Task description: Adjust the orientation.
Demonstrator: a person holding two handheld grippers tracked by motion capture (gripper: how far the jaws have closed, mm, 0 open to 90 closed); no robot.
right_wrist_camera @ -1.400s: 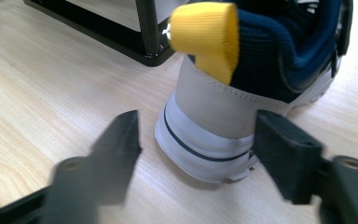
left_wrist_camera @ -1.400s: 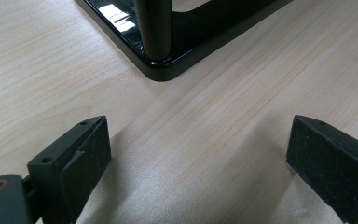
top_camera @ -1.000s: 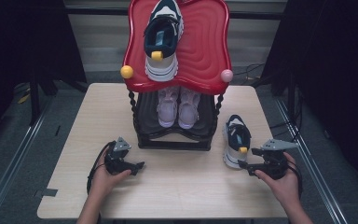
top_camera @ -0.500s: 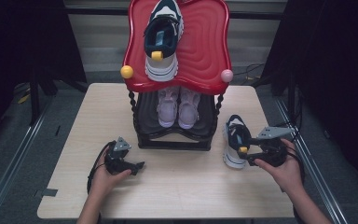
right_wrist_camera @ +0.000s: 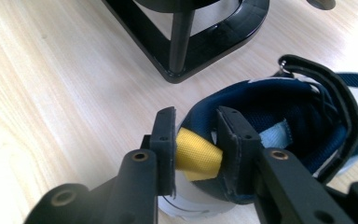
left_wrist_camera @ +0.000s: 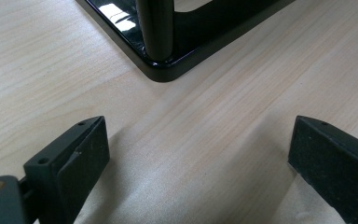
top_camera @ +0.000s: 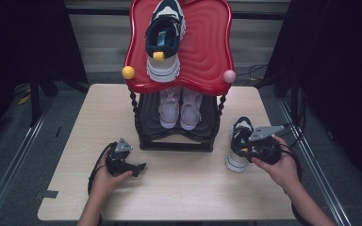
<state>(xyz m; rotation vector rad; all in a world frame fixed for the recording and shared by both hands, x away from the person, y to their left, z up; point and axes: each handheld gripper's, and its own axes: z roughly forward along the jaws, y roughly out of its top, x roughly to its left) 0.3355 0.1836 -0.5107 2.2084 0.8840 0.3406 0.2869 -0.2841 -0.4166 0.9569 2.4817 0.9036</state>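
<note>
bare pale wooden tabletop [top_camera: 193,188] lies open between both hands; two-tier red-and-black shoe rack [top_camera: 179,136] blocks the middle.

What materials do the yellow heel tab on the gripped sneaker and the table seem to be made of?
Yellow heel tab: woven fabric, matte; a fine weave shows between the right gripper jaws. Table: light wood or wood-look laminate, satin; straight grain lines.

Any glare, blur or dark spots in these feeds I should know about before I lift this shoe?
High view: table evenly lit, surroundings dark. Left gripper view: glare on the rack base, left gripper casting a soft shadow. Right gripper view: right gripper sharp on the shoe heel's yellow tab, jaw bases blurred.
</note>
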